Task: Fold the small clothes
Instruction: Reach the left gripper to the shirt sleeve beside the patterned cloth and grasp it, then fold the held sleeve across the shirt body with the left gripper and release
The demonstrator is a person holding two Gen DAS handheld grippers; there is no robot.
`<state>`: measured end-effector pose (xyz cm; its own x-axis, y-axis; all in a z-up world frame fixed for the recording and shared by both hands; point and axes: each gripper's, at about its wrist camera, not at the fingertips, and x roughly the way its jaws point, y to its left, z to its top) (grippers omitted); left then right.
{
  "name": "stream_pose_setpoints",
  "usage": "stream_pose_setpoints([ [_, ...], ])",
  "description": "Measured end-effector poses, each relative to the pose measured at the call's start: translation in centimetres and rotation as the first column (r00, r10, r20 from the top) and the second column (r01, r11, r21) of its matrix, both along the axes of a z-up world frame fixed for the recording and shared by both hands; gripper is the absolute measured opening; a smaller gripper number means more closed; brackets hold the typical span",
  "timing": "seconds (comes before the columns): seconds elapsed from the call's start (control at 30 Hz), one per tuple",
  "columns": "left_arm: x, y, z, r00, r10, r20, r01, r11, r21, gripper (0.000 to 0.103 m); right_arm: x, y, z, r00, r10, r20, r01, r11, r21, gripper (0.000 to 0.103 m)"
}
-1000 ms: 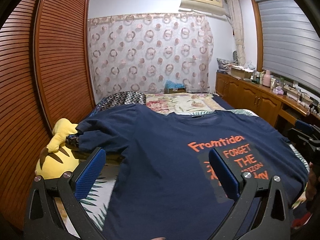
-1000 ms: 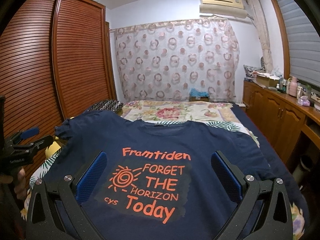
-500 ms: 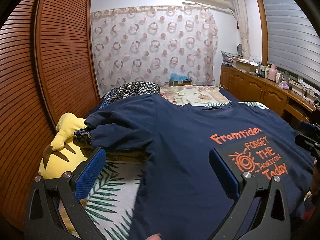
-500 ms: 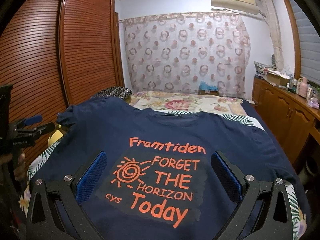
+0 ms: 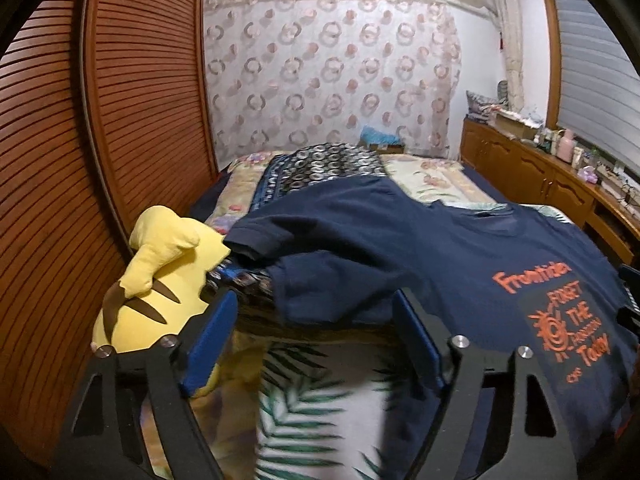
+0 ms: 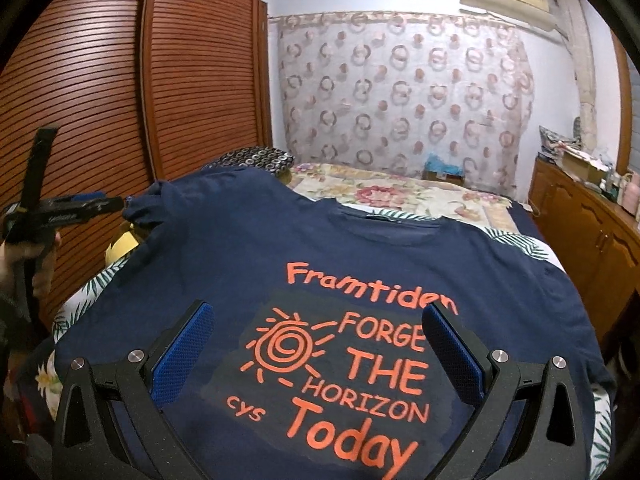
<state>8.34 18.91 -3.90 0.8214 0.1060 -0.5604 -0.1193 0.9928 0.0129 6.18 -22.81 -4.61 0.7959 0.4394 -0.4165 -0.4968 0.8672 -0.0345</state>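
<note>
A navy T-shirt [image 6: 248, 248] lies spread front-up on the bed [image 6: 400, 194], over a leaf-print sheet [image 5: 304, 408]. Its chest carries orange lettering reading "Framtiden FORGET THE HORIZON Today" beside a spiral sun, printed on a darker patch. The collar sits at the far end and the hem at the near end, so the long axis runs near to far, with the neck pointing toward the curtained far wall [image 6: 404, 92]. The body lies fairly flat; the left sleeve [image 5: 264, 236] is bunched and raised, resting over patterned fabric next to a yellow plush toy [image 5: 160, 280] at the bed's left edge. The left gripper [image 5: 316, 336] is held low at the left side of the bed, angled downward, aimed at the shirt's side edge below that sleeve. Its blue fingers [image 5: 208, 340] are closing but remain well apart; the right finger stands just beside the shirt edge, with leaf-print sheet and the shirt's edge in the gap, and nothing pinched. In the right wrist view this gripper appears at the far left edge, held in a hand [image 6: 18, 254] beside the slatted wardrobe doors [image 6: 100, 80]. The right gripper [image 6: 316, 356] hovers over the printed chest, tilted down, fingers spread wide and holding nothing, the lettering visible between them.
</note>
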Motion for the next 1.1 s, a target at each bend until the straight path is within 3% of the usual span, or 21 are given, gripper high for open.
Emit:
stream_pose_setpoints([
  [0.13, 2.3, 1.5, 0.0, 0.999, 0.000, -0.034, -0.001, 1.000, -0.012, 0.070, 0.2, 0.0, -0.2, 1.000, 0.015, -0.016, -0.015, 1.000, -0.001, 0.103],
  [0.67, 9.0, 4.7, -0.7, 0.985, -0.015, -0.171, 0.015, 1.000, -0.002, 0.060, 2.6, 2.3, 1.5, 0.994, 0.094, -0.049, -0.095, 0.995, -0.018, 0.103],
  [0.8, 9.6, 4.8, -1.0, 0.980, -0.059, -0.192, 0.055, 0.998, -0.024, 0.037, 3.0, 3.1, 1.3, 0.991, 0.119, -0.064, -0.121, 0.992, -0.021, 0.103],
  [0.83, 9.5, 4.7, -0.9, 0.980, -0.065, -0.189, 0.062, 0.998, -0.021, 0.025, 3.0, 3.1, 1.1, 0.990, 0.125, -0.067, -0.127, 0.992, -0.024, 0.103],
  [0.93, 9.1, 4.2, -0.4, 0.982, -0.075, -0.171, 0.075, 0.997, -0.007, 0.011, 3.0, 3.3, 0.8, 0.989, 0.127, -0.072, -0.130, 0.991, -0.030, 0.103],
  [1.1, 8.4, 2.8, 1.7, 0.988, -0.099, -0.117, 0.101, 0.995, 0.012, 0.006, 3.2, 2.8, 0.5, 0.989, 0.119, -0.087, -0.121, 0.993, -0.016, 0.103],
])
